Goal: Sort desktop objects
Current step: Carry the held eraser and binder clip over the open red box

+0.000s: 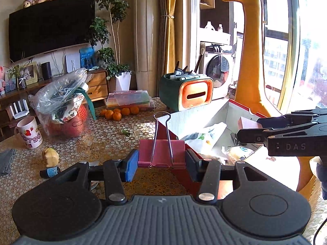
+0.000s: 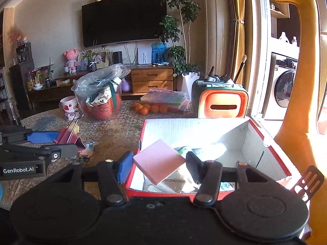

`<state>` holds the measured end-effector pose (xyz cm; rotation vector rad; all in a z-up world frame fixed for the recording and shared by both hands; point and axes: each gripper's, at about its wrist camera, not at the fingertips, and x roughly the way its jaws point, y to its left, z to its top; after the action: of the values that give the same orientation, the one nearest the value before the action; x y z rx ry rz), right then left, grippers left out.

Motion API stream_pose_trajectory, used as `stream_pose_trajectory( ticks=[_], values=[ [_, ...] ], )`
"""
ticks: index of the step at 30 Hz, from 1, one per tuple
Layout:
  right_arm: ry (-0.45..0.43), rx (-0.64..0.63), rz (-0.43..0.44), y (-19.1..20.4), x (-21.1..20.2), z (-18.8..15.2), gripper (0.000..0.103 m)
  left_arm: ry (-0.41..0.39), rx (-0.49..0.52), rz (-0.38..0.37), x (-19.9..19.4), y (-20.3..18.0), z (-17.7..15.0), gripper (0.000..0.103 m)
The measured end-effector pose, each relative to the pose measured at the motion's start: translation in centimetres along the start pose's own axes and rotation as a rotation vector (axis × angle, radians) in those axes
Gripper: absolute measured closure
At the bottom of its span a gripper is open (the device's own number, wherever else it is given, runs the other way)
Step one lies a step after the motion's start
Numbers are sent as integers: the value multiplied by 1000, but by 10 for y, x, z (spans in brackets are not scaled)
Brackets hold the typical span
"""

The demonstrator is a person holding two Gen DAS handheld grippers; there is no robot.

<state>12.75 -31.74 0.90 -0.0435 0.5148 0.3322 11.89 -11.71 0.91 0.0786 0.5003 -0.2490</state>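
Left claw (image 1: pixel 161 163) clamps a pink binder clip (image 1: pixel 161 153) above the desk (image 1: pixel 114 134) by the red-rimmed box (image 2: pixel 263 134); right claw (image 2: pixel 159 166) grips a pink sticky-note pad (image 2: pixel 159 161) over that box.

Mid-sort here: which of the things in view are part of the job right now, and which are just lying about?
In the job:
- pink binder clip, in left hand-held gripper
- pink pad, in right hand-held gripper
- red-rimmed box

Lying about:
- strawberry mug
- oranges
- orange-fronted organizer
- small blue-labelled bottle
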Motion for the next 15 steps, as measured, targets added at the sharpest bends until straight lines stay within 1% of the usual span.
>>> stream_pose_trajectory(
  ticks=[7,10,12,15],
  values=[
    [-4,8,-45,-29,6,3,47,5,74,-33,29,-33,12,55],
    [-2,19,-64,-44,13,3,47,0,127,-26,46,-46,14,55],
    [2,25,-75,-55,19,3,47,12,149,-19,58,-53,15,55],
    [21,41,-92,-71,30,1,47,34,168,-33,75,-62,17,55]
  ],
)
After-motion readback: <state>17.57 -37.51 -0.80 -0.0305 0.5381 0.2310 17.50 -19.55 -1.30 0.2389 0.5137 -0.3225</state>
